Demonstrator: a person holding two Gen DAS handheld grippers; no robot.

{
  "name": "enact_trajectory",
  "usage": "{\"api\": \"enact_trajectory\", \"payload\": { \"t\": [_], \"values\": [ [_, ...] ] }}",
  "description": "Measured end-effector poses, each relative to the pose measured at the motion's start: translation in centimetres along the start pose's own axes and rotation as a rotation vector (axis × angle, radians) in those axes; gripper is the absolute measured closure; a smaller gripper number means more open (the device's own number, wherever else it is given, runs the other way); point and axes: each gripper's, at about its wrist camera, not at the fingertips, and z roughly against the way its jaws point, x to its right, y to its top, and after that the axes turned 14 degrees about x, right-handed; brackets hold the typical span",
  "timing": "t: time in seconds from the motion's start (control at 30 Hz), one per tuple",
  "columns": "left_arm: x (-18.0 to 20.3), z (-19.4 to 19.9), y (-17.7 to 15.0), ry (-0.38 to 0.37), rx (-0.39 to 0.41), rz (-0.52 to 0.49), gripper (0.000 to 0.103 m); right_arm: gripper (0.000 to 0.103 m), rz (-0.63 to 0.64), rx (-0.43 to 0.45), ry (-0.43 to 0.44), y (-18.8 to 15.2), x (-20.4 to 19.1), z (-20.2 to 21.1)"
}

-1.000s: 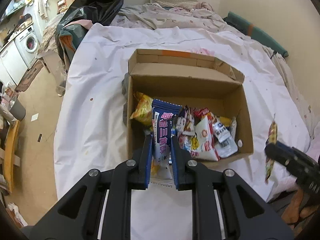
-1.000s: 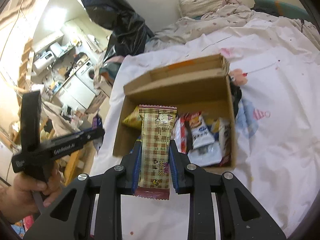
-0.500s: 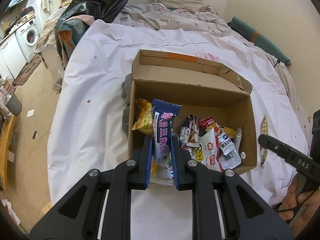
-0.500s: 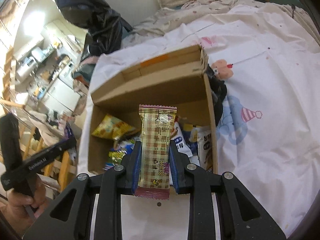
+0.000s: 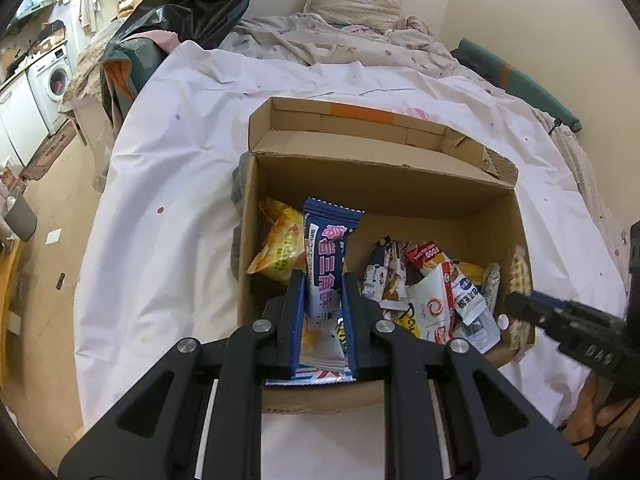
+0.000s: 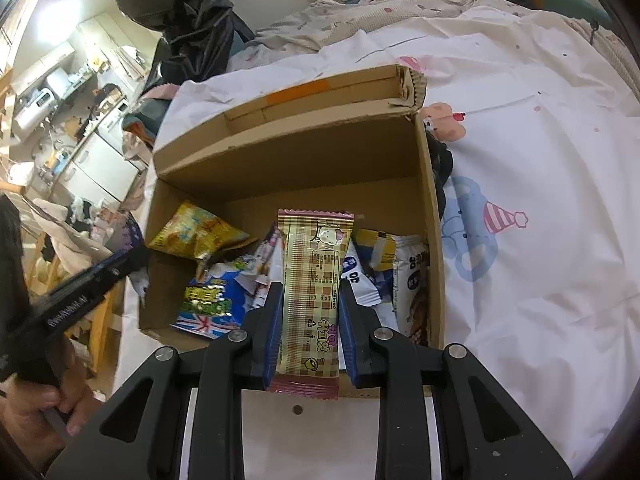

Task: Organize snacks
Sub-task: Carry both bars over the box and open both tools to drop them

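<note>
Cardboard box (image 5: 400,184) on the bed's already got a pile of snacks (image 5: 432,292) inside. Left gripper (image 5: 323,308) clamped on a blue packet (image 5: 326,264), right gripper (image 6: 309,320) pinching a plaid bar (image 6: 314,280), both over the box. Those 2 left to drop, I reckon.

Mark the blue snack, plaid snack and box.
blue snack (image 5: 326,256), left wrist view, printed front
plaid snack (image 6: 314,280), right wrist view, wrapper middle
box (image 6: 288,160), right wrist view, inner back wall

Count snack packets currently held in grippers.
2. Navy packet clamped in the left gripper; tan plaid packet clamped in the right gripper. Both are above the cardboard box.
</note>
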Motion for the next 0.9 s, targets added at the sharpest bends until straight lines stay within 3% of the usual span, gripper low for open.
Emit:
{"api": "enact_trajectory", "payload": {
  "t": [0.27,0.67,0.8,0.9],
  "values": [
    [1.2,-0.8,-0.3,0.012,0.002,-0.052,0.087,0.075,0.001,-0.020,-0.015,-0.3,-0.1,-1.1],
    [0.5,-1.0,-0.1,0.022,0.006,-0.021,0.087,0.074,-0.001,-0.037,-0.010,-0.5,-0.3,-1.4],
    [1.0,-0.8,-0.3,0.016,0.019,-0.061,0.087,0.073,-0.005,-0.039,-0.001,-0.6,-0.2,-1.4],
    [1.2,-0.4,-0.3,0.009,0.032,-0.062,0.075,0.073,-0.008,-0.032,0.003,-0.6,-0.2,-1.2]
  ]
}}
